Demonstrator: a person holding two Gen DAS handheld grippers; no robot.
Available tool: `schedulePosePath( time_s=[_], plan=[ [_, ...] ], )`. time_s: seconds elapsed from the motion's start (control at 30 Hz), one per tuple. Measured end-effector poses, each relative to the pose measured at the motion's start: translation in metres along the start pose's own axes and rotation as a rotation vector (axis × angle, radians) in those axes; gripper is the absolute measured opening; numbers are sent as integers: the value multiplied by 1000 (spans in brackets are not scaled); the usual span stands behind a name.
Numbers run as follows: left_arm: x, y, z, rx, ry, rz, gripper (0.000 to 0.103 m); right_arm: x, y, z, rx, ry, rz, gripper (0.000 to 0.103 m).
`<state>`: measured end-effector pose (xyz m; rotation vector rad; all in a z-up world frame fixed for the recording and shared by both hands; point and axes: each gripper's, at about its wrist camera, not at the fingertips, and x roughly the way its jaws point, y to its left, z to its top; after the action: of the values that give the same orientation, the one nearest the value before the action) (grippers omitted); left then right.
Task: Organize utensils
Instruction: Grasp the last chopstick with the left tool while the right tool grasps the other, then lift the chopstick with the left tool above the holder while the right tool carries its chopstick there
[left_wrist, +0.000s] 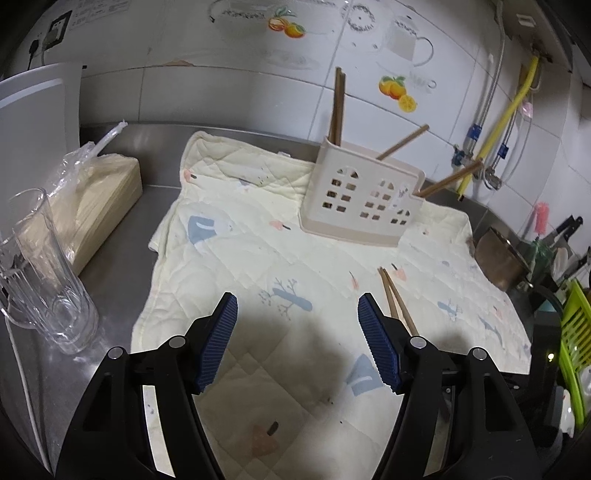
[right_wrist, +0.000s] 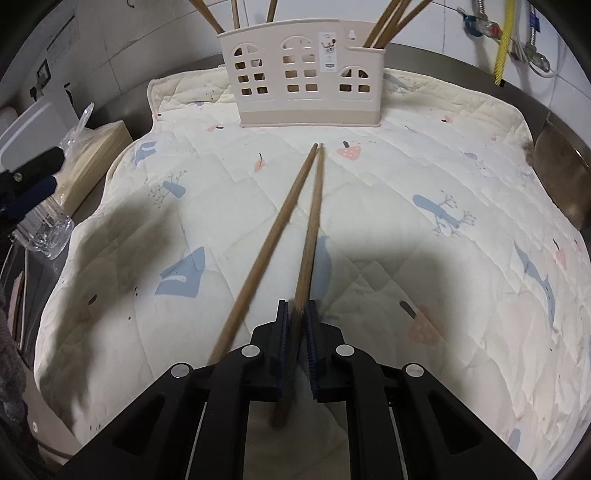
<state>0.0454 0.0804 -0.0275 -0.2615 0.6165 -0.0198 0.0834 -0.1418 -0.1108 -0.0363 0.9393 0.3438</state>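
A beige utensil holder (right_wrist: 303, 79) with window cut-outs stands at the far side of a quilted cloth (right_wrist: 388, 221); several wooden chopsticks lean in it. My right gripper (right_wrist: 297, 317) is shut on one wooden chopstick (right_wrist: 310, 229) that points toward the holder. A second chopstick (right_wrist: 266, 254) lies just left of it, its near end hidden under the gripper. In the left wrist view the holder (left_wrist: 360, 195) stands ahead, and the chopstick pair (left_wrist: 397, 299) shows beside the right finger. My left gripper (left_wrist: 297, 310) is open and empty above the cloth (left_wrist: 258, 251).
A clear glass mug (left_wrist: 44, 273) and a bagged stack of paper (left_wrist: 96, 199) stand left of the cloth on the steel counter. A metal pot (left_wrist: 502, 258), a green rack (left_wrist: 576, 328) and wall pipes (left_wrist: 495, 133) are at the right.
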Motion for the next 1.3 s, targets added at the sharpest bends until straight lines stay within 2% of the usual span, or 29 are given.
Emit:
schedulePosePath(
  time_s=[0.27,0.6,0.73,0.8,1.0,1.17,1.3],
  plan=[
    [9,-28,-21,29,58,-52,68,-9,-14,-13,27,-20,52,7],
    [30,-77,-56,72,164,-156,63,-47,-41,-11,-35,-167,25,6],
    [41,-97,-67,118,200,-167,53,-63,-53,-7,-52,-217,36,6],
    [48,-102,-70,124,219,-169,41,-70,-58,-4,-59,-242,29,6],
    [68,-108,-78,122,271,-149,22,-85,-67,3,-69,-295,37,6],
    [75,-113,-81,156,288,-108,19,-92,-68,10,-87,-320,46,6],
    [76,-113,-78,159,293,-77,7,-95,-67,17,-97,-334,58,7]
  ],
)
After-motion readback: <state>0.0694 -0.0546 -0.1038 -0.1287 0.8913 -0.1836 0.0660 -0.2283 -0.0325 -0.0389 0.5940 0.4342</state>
